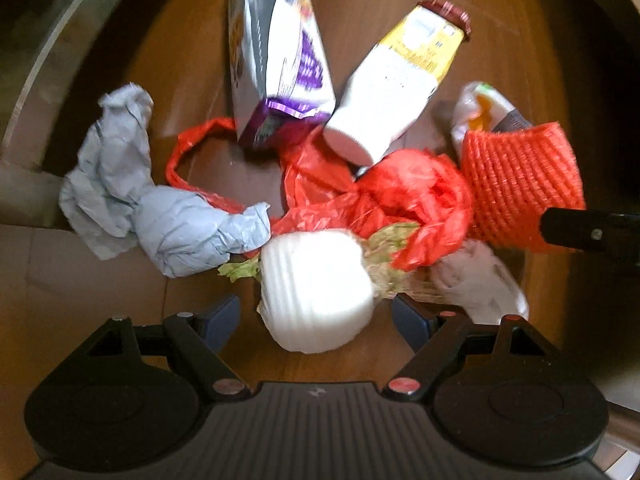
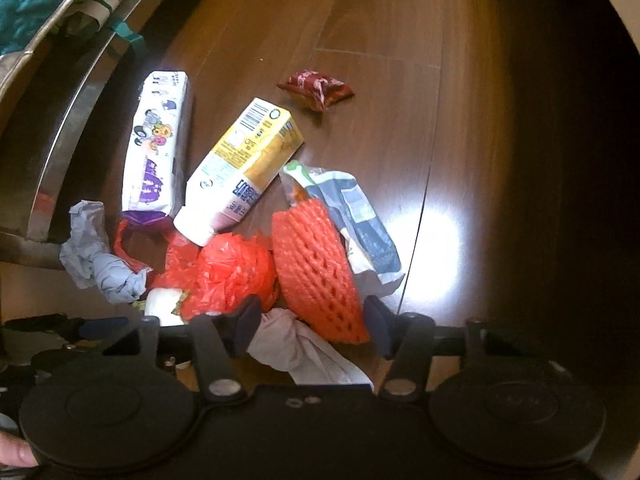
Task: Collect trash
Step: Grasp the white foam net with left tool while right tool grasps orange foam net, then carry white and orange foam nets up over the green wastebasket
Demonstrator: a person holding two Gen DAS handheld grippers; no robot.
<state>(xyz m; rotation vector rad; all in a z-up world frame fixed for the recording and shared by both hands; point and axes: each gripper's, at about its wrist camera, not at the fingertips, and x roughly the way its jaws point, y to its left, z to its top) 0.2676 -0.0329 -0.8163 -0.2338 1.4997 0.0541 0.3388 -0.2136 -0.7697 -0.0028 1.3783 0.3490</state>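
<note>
1. the trash lies in one pile on the dark wooden floor [image 2: 400, 40], close beside a curved metal furniture base [image 2: 68, 128] at the left.
2. left hand-held gripper [image 1: 316, 314]: jaws spread, pointing straight down, with a white ribbed foam piece [image 1: 316, 292] between the blue pads; the left pad stands clear of it, and whether the right pad touches i cannot tell. it lies directly ahead, so this hand is the nearer to it.
3. right hand-held gripper [image 2: 312, 328]: jaws about half spread, straddling the lower end of an orange foam fruit net [image 2: 316, 264] and a crumpled white tissue [image 2: 296, 344]; the pads look apart from both. the net's long axis runs away from the gripper, up the view.
4. materials: the net is soft open mesh and should squash under the pads; a red plastic bag [image 1: 384, 200] is thin and crinkled; a grey-blue paper wad [image 1: 132, 192] is stiffly creased.
5. beyond lie a yellow-and-white drink carton [image 2: 244, 168], rigid and boxy, a purple-printed pack [image 2: 156, 140], a flattened blue-grey wrapper [image 2: 360, 216], and a small dark-red sachet [image 2: 316, 88] well apart from the pile.
</note>
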